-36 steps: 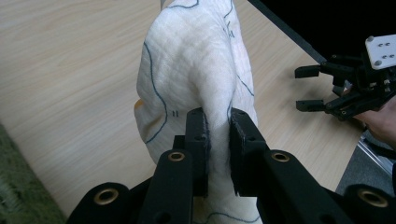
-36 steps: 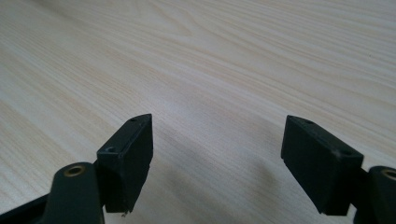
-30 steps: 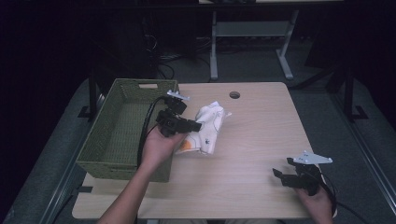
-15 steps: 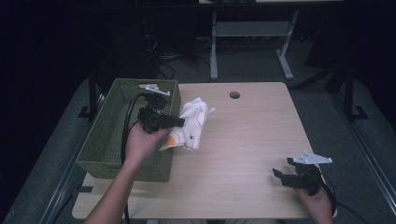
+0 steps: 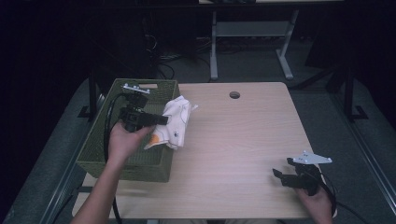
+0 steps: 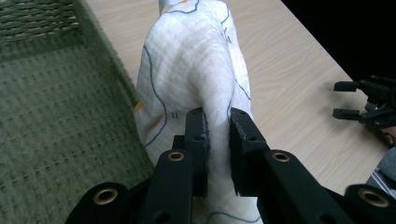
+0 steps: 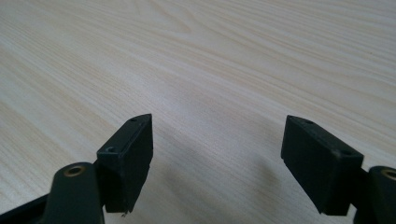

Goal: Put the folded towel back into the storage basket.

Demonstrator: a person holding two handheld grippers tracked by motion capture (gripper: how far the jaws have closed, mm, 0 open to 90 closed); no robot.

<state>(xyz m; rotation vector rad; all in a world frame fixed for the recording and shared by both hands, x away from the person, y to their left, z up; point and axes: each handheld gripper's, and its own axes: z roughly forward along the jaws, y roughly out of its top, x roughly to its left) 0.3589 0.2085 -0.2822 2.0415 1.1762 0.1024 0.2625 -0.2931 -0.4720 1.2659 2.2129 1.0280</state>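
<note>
I see the white printed cloth (image 5: pixel 173 122) hanging over the green basket's (image 5: pixel 100 140) right rim, pinched in my left claw (image 6: pixel 217 140). My right claw (image 5: pixel 285 173) rests spread apart near the counter's (image 5: pixel 233 154) front right corner.

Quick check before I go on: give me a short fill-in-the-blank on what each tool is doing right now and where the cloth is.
1. The left tool is shut on the white ____.
2. The cloth hangs over the near-right rim of the green ____.
3. The right tool is ____, with bare table between its jaws.
4. In the high view, the right tool sits near the table's front-____ corner.

Missing words: cloth; basket; open; right
</note>
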